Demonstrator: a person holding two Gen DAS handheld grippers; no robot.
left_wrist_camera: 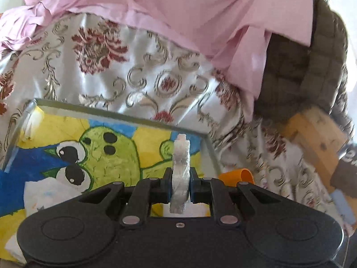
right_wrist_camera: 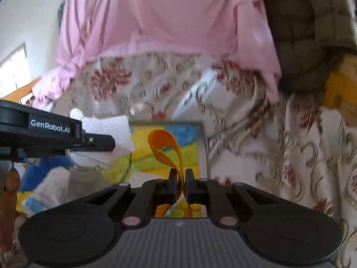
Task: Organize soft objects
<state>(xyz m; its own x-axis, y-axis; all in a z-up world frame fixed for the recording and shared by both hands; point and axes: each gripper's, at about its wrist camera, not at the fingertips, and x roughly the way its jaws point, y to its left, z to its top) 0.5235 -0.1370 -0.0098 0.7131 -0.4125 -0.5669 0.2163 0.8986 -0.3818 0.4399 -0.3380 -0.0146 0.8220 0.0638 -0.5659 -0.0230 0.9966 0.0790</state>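
The tabletop (left_wrist_camera: 169,82) is covered by a shiny white cloth with a red and gold floral pattern. A pink cloth (left_wrist_camera: 178,6) lies bunched across the far edge, from 10 o'clock to 1 o'clock in the left wrist view. A dark quilted cushion (left_wrist_camera: 296,71) sits at 2 o'clock, partly under the pink cloth. A tan wooden block (left_wrist_camera: 316,138) lies at 3 o'clock. A framed painting (left_wrist_camera: 107,151) of a green cartoon figure on yellow and blue lies flat on the cloth at 8 o'clock, directly below both tools. A crumpled white tissue (left_wrist_camera: 46,192) rests on the painting's near left part. In the right wrist view a white wall and a bright window (right_wrist_camera: 13,71) appear at 9 o'clock.

The left tool (left_wrist_camera: 180,176) points forward and downward over the painting. Its jaws pinch a white sponge piece (left_wrist_camera: 181,156), which stands on edge between them and projects past the fingertips.

The right tool (right_wrist_camera: 180,178) points forward and downward over the painting's right part. Its jaws are pressed together on an orange rubber band (right_wrist_camera: 165,147), whose loop curls upward toward 12 o'clock. In this view the left tool enters from 9 o'clock, level, with the sponge piece at its tip. A hand (right_wrist_camera: 10,192) is partly visible at 8 o'clock.
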